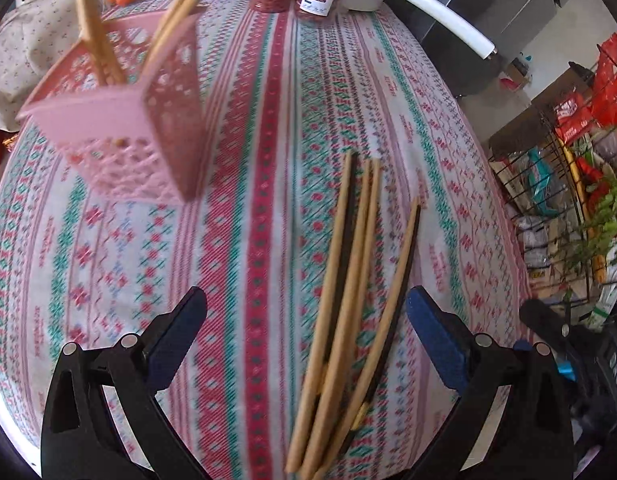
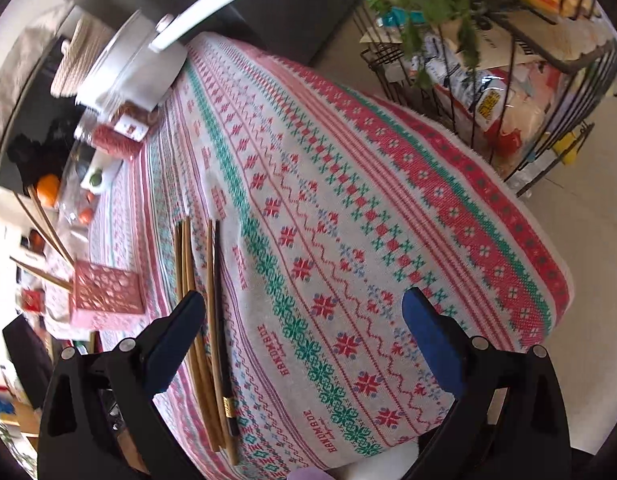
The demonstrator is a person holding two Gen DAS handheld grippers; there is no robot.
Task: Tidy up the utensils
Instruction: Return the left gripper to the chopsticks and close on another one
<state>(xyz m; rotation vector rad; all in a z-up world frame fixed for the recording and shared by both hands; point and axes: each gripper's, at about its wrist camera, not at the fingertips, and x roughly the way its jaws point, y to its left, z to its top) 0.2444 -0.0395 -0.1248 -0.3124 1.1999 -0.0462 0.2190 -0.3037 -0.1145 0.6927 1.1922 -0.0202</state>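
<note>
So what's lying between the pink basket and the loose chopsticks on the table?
Nothing: in the left wrist view only bare patterned tablecloth separates the pink basket from the loose chopsticks.

1. We take the pink basket [image 2: 108, 294] on the patterned tablecloth [image 2: 348, 208] as our landmark; wooden chopsticks [image 2: 48, 226] stand tilted inside it.
2. Just right of the basket, we see a bundle of loose chopsticks [image 2: 212, 312] lying flat on the cloth, one of them dark.
3. Our right gripper [image 2: 304, 312] hangs with jaws wide apart and empty, its left finger [image 2: 176, 336] overlapping that bundle.
4. Far beyond the basket, we see a white pot [image 2: 140, 68] and a red-filled jar [image 2: 116, 140].
</note>
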